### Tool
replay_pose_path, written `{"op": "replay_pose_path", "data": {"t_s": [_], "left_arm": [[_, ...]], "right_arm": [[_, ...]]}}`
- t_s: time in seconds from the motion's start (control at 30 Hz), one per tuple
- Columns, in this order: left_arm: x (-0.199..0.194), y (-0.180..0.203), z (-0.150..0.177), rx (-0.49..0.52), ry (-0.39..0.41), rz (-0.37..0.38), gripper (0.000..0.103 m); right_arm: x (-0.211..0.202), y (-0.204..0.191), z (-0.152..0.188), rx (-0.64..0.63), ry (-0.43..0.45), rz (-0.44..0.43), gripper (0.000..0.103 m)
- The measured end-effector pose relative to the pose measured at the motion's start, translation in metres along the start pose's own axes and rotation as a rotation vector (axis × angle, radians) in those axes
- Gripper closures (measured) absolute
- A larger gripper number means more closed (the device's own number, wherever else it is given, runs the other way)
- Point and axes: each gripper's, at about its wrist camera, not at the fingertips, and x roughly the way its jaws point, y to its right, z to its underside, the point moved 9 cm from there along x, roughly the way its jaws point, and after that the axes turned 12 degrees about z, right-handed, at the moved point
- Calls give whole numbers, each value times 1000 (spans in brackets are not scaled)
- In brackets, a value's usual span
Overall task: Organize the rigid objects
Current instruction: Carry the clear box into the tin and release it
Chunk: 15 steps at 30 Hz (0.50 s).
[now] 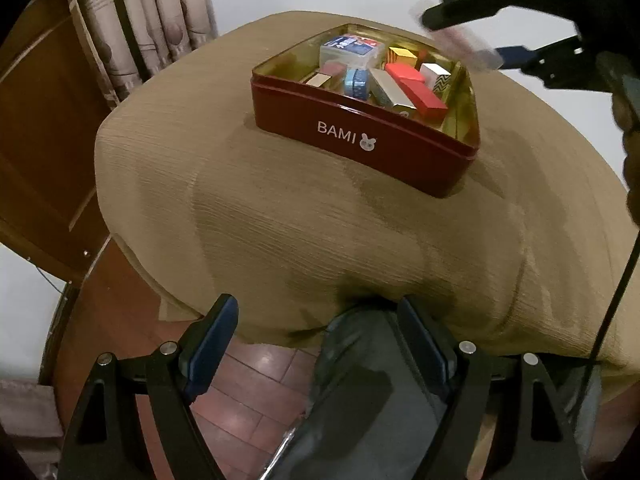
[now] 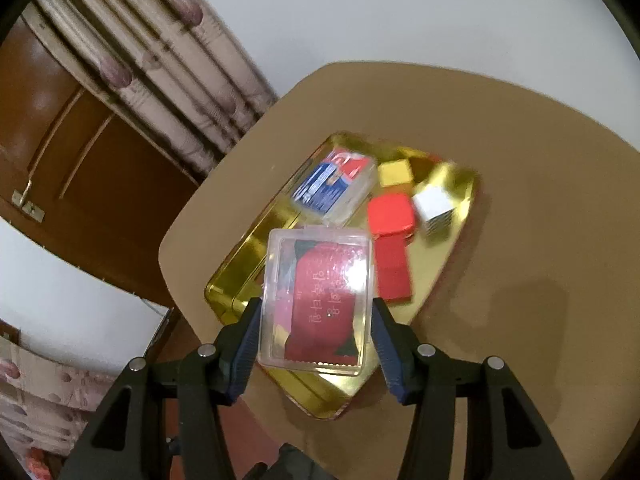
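A red tin marked BAMI (image 1: pixel 360 140) with a gold inside (image 2: pixel 240 268) stands on the tan-covered table (image 1: pixel 280 220). It holds a clear case with a blue and red card (image 2: pixel 336 188), red blocks (image 2: pixel 392 208), a yellow block (image 2: pixel 394 172), a white block (image 2: pixel 434 204) and others. My right gripper (image 2: pixel 316 320) is shut on a clear plastic case with a red card (image 2: pixel 320 296), held above the tin's near part; it shows blurred in the left wrist view (image 1: pixel 460 40). My left gripper (image 1: pixel 316 340) is open and empty, low at the table's near edge.
A patterned curtain (image 1: pixel 152 20) and a brown wooden door (image 1: pixel 40 140) are at the left. Red-brown floor (image 1: pixel 248 380) and a person's grey trouser leg (image 1: pixel 360 400) lie below the table edge. A white wall is behind.
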Motion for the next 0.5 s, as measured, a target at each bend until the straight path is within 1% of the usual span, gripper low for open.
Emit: {"op": "replay_pose_path", "data": {"t_s": [0.03, 0.07, 0.13, 0.3, 0.5], "left_arm": [[1, 0, 1, 2, -6, 2, 25], [2, 1, 1, 4, -10, 4, 25], [3, 1, 2, 10, -19, 0, 25], [5, -1, 1, -3, -25, 4, 25], [7, -4, 2, -14, -41, 12, 25]], "right_arm": [[6, -3, 3, -11, -8, 4, 49], [16, -14, 9, -18, -13, 9, 49], [36, -23, 5, -26, -22, 15, 49], [48, -35, 23, -88, -27, 48, 49], [60, -34, 28, -107, -37, 65, 49]]}}
